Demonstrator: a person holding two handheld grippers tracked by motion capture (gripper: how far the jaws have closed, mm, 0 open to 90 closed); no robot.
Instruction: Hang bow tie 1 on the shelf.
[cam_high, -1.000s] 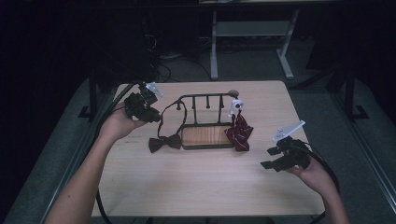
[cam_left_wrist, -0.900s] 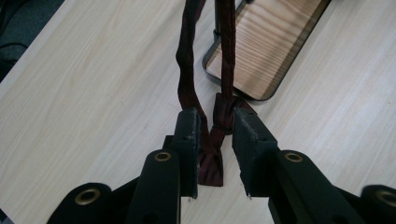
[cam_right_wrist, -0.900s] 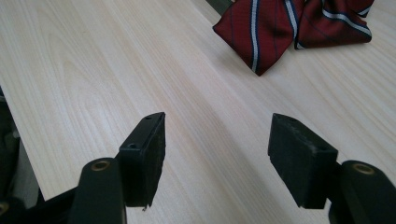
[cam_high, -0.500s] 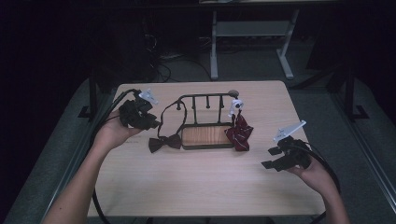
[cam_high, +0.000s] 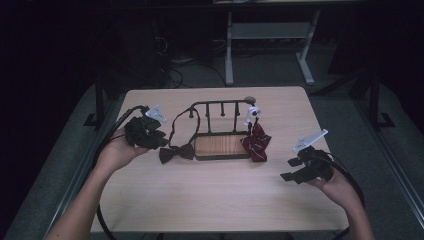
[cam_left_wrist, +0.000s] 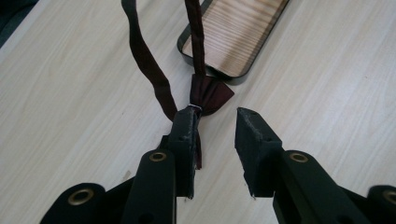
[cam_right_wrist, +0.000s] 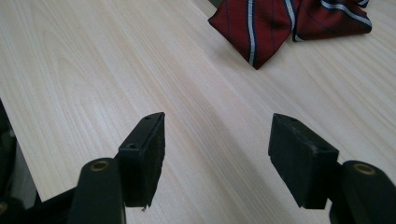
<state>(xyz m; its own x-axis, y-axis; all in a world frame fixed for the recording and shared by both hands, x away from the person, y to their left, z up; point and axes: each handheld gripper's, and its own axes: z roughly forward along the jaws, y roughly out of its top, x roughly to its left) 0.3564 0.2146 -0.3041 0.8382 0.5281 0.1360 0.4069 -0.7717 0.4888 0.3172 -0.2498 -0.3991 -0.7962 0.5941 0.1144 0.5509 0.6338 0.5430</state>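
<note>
1. Worktop (cam_high: 215, 200): light wood-grain, wide & mostly bare toward the person; both forearms come in from the near edge.
2. Rack (cam_high: 222, 127): black wire stand w/ a row of short upright pegs along its top rail & a wooden tray base (cam_left_wrist: 236, 35), set mid-worktop toward the far side.
3. Left gripper (cam_high: 159, 141): held in the left hand at the left of the worktop, just beside the dark bow tie, pointing toward it. Its fingers (cam_left_wrist: 184, 140) have just been opening; in the left gripper view they stand apart w/ a clear gap. Left finger sits over the bow tie's nearer wing, the centre knot right at its tip; contact can't be told. Pads aren't pressing on it from both sides, so released.
4. Right gripper (cam_high: 295, 169): in the right hand near the right front of the worktop, well apart from the rack. Fingers (cam_right_wrist: 142, 158) spread wide, bare worktop betw. them, holding nothing.
5. Red striped tie (cam_high: 256, 141): dark red w/ pale stripes, hanging from a white clip (cam_high: 252, 113) at the rack's right end, lower part bunched on the worktop at the tray's right corner. Its pointed end shows ahead of the right gripper (cam_right_wrist: 254, 28), apart from it.
6. Dark bow tie (cam_high: 176, 152): lies flat on the worktop, just left of the tray's left end. Its strap (cam_high: 181, 122) loops up to the rack's left peg; in the left gripper view two strap runs lead away from the knot (cam_left_wrist: 205, 95).
</note>
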